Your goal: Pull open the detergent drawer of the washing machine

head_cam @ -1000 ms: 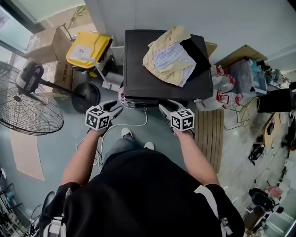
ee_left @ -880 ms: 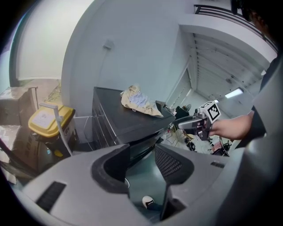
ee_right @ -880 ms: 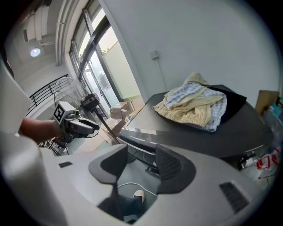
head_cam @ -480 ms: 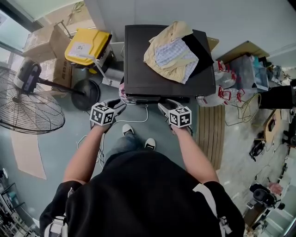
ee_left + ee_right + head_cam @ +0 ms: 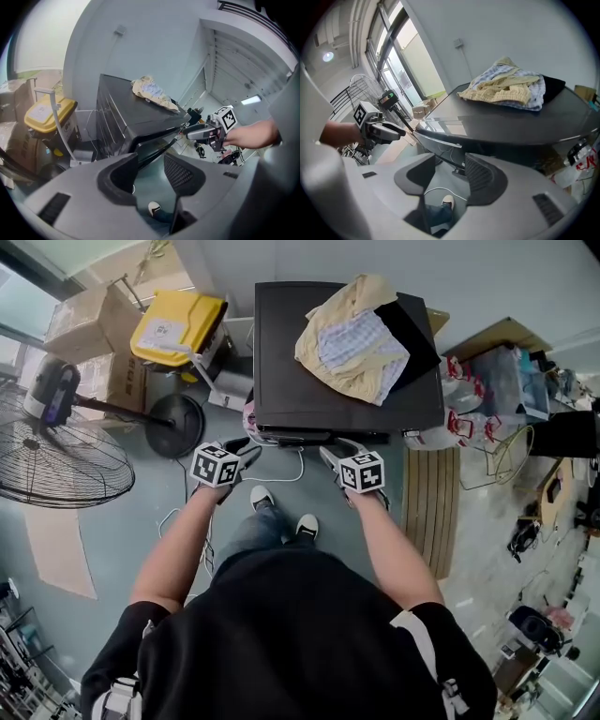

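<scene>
Evidently the pull hasn't begun: left gripper (image 5: pixel 242 446) and right gripper (image 5: pixel 330 452) hover spread and empty, the washing machine (image 5: pixel 319 381) front at twelve o'clock; its detergent drawer cannot be made out.

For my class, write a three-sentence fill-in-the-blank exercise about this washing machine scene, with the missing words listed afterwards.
1. The heap of yellow and checked cloth lies on ___ of the black box-shaped washing machine.
2. The left hand-held gripper and the right hand-held gripper both have their jaws ___, with nothing between them.
3. In the head view, the yellow-lidded plastic bin stands to the machine's ___.
Missing words: top; open; left.
</scene>
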Demonstrator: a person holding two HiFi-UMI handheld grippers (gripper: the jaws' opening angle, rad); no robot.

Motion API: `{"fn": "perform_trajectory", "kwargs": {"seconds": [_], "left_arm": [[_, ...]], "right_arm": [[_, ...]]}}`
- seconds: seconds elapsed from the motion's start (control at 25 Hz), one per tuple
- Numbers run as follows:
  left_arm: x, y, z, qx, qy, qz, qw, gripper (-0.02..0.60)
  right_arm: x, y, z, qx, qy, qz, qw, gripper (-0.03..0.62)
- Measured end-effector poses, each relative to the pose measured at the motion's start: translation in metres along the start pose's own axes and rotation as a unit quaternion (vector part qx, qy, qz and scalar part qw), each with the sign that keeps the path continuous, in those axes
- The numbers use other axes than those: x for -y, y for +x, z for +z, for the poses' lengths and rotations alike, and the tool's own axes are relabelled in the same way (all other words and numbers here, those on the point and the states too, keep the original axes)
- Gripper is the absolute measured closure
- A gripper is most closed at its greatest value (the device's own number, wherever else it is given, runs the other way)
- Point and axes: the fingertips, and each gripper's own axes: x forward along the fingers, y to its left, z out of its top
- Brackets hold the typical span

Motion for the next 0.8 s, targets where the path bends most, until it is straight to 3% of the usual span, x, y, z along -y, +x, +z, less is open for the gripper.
{"fn": "perform_trajectory", "kwargs": {"seconds": [0.8], "left_arm": [[-0.011, 0.034, 0.007, -0.009, 0.012, -0.001, 0.9999, 0.428]], "right_arm": [[0.006, 0.026, 0.003, 0.001, 0.006, -0.008, 1.000, 0.398]]}}
